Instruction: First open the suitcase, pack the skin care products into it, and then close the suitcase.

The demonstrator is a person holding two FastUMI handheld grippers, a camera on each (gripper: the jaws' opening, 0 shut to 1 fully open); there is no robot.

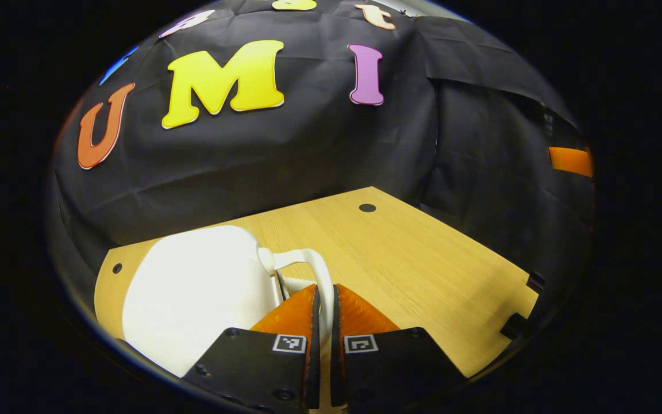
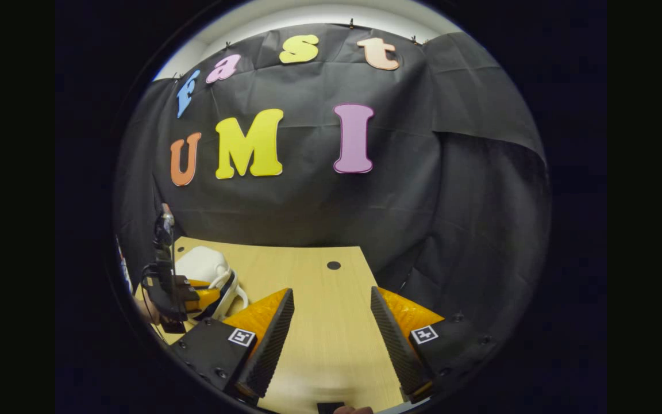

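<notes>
I'm pinching the white handle [image 1: 324, 276] between my left gripper [image 1: 324, 299] fingers, nearly shut around it, so I can steer the white suitcase [image 1: 193, 293], which is sitting at the near left of the wooden table [image 1: 411, 259]. My right gripper [image 2: 331, 322] is hovering wide open over bare tabletop, holding nothing, ready to help. Farther off, the black cloth wall [image 1: 285, 155] is closing the booth.

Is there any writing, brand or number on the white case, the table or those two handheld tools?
On the suitcase: none to read.
On the table: none.
On the left gripper and the right gripper: small square black-and-white patterns on each finger, not words or numbers.
</notes>
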